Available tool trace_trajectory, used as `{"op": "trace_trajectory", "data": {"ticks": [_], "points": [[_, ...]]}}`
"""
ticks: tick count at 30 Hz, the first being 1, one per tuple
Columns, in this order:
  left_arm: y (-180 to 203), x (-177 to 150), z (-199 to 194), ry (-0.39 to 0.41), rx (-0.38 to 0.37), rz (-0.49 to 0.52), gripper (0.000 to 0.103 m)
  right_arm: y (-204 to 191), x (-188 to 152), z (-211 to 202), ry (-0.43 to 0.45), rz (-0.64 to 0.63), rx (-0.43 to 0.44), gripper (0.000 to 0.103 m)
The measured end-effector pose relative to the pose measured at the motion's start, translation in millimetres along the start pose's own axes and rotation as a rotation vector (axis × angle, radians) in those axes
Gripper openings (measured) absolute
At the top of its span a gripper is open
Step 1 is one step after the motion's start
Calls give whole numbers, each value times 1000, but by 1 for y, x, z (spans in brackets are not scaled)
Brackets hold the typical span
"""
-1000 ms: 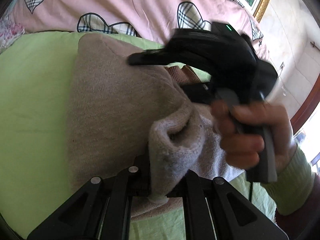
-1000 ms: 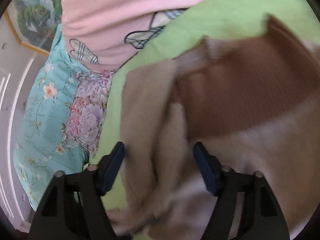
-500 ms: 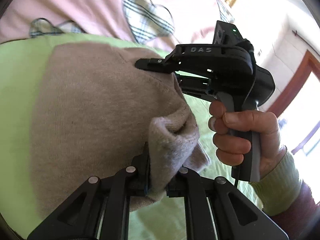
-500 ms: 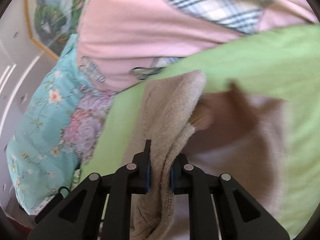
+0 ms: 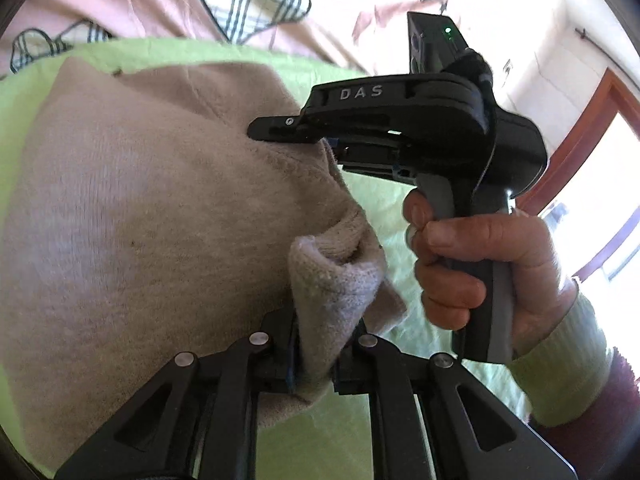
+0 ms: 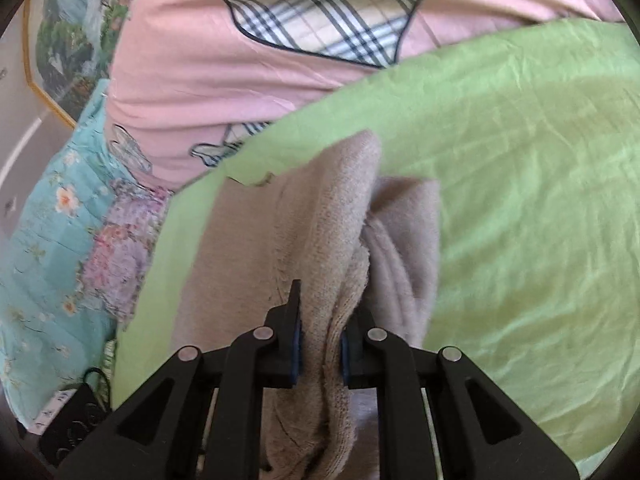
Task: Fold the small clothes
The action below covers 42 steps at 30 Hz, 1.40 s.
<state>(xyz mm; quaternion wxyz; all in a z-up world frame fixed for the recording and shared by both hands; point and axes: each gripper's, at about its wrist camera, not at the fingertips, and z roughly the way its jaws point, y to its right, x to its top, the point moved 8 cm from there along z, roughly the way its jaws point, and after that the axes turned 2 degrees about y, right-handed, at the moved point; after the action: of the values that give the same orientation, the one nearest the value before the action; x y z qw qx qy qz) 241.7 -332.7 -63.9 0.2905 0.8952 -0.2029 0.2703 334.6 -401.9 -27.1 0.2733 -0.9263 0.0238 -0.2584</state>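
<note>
A small beige knit garment lies on a green sheet, one side lifted and doubled over itself. My left gripper is shut on a bunched corner of it at the near edge. In the left wrist view my right gripper, held by a hand, bites the far edge of the same cloth. In the right wrist view the right gripper is shut on a thick fold of the garment, which hangs down between its blue pads.
A pink quilt with plaid hearts lies beyond the green sheet. Turquoise floral bedding and a black object sit at the left. A framed picture hangs on the wall. A wooden door frame stands at the right.
The right gripper closed on the garment's edge. Both grippers then carried the cloth sideways, and the brown inner panel is now covered by the folded beige layer.
</note>
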Motion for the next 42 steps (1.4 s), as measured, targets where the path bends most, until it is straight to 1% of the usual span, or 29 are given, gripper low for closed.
{"op": "trace_trajectory", "data": {"ticks": [1, 2, 4, 6, 8, 10, 11, 12, 13, 14, 15, 17, 21, 22, 23, 24, 25, 27, 31, 33, 34, 37, 40, 42], "points": [[-3, -2, 3, -9, -3, -16, 14, 6, -3, 2, -8, 11, -4, 15], [-4, -3, 4, -10, -14, -29, 14, 12, -6, 3, -7, 21, -2, 16], [-6, -3, 1, -20, -41, -58, 20, 15, -7, 2, 8, 25, 4, 17], [-5, -5, -9, -43, -75, -69, 35, 13, -8, -1, 24, 16, -6, 17], [-4, -9, -23, -49, -88, -63, 41, 10, -8, -7, 49, -13, -46, 19], [-5, -14, -38, -45, -87, -53, 46, 9, -9, -13, 60, -30, -92, 30], [-5, -19, -49, -45, -88, -52, 51, 10, -10, -15, 61, -24, -102, 33], [-9, -22, -60, -41, -89, -55, 55, 11, -11, -19, 63, -10, -104, 40], [-12, -23, -66, -36, -89, -59, 57, 13, -13, -21, 62, 3, -105, 53], [-17, -25, -75, -32, -91, -64, 60, 16, -16, -23, 55, 23, -108, 60], [-24, -27, -86, -27, -94, -69, 64, 19, -18, -24, 51, 36, -109, 70], [-33, -27, -98, -13, -79, -78, 69, 22, -27, -28, 34, 65, -98, 72], [-65, -29, -124, 16, -46, -131, 69, 20, -41, -35, 15, 78, -59, 72], [-74, -23, -124, 25, -37, -141, 69, 20, -45, -36, 12, 76, -59, 72], [-84, -14, -124, 35, -22, -148, 72, 20, -47, -37, 9, 76, -58, 73], [-95, -10, -127, 53, 19, -153, 78, 20, -49, -38, 5, 78, -54, 73], [-104, 2, -125, 63, 45, -158, 79, 20, -50, -38, 2, 82, -47, 74], [-116, 13, -121, 72, 68, -182, 80, 21, -52, -37, 0, 91, -37, 74], [-141, 26, -102, 49, 28, -256, 80, 22, -51, -31, -9, 102, -12, 76], [-152, 37, -81, 20, 4, -286, 80, 20, -49, -27, -16, 105, 1, 76], [-154, 35, -79, 10, 0, -298, 80, 19, -48, -24, -20, 106, 8, 76], [-164, 45, -52, -19, -40, -351, 81, 17, -44, -12, -41, 103, 26, 76], [-167, 51, -28, -38, -94, -364, 82, 18, -39, -1, -55, 102, 40, 76], [-168, 55, -17, -31, -107, -372, 72, 18, -37, 5, -61, 108, 55, 76]]}}
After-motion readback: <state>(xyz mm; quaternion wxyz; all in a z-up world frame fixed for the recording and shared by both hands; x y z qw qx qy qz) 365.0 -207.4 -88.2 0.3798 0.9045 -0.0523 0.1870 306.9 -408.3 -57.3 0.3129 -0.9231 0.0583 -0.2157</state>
